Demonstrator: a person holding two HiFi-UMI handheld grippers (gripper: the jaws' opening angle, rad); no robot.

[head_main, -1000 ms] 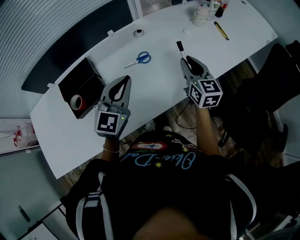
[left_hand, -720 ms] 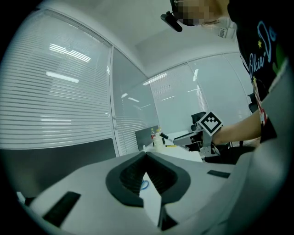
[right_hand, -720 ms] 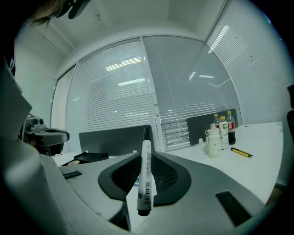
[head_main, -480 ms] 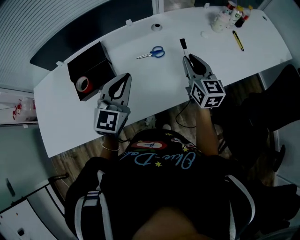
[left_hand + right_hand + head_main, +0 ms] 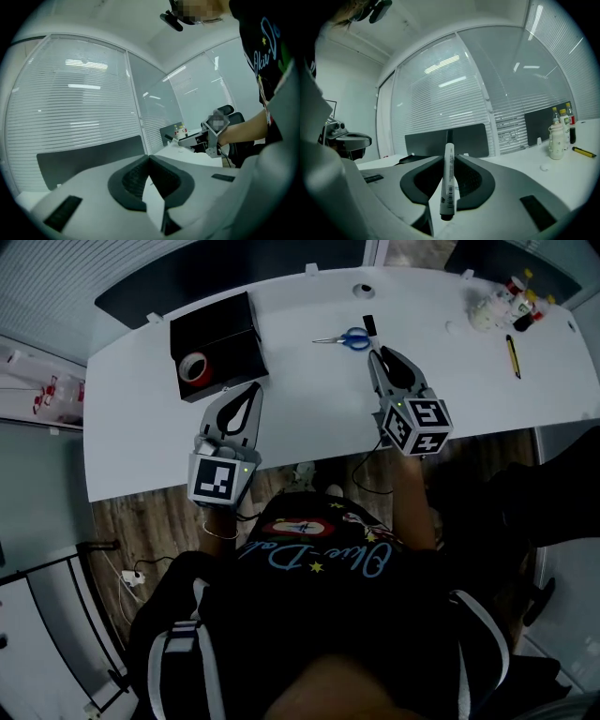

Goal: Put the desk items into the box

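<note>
In the head view my right gripper [image 5: 378, 354] is shut on a white marker whose black cap [image 5: 369, 325] sticks out past the tips, beside the blue-handled scissors [image 5: 345, 337]. The right gripper view shows the marker [image 5: 448, 180] clamped upright between the pads of my right gripper [image 5: 450, 159]. The black box [image 5: 225, 326] stands on the white desk [image 5: 131, 418] at the back left, with a red tape roll [image 5: 195, 367] in it. My left gripper [image 5: 251, 390] hovers just in front of the box, to its right. Its tips [image 5: 149, 158] are shut and hold nothing.
Bottles [image 5: 511, 301], a yellow pen [image 5: 513, 354] and a small white cap [image 5: 453, 327] lie at the desk's far right. A small round fitting [image 5: 364, 290] sits near the back edge. The bottles [image 5: 557, 133] and pen [image 5: 583, 151] also show in the right gripper view.
Both grippers have swung left along the desk, the marker still in the right one. The box and scissors now lie nearer to the tips.
</note>
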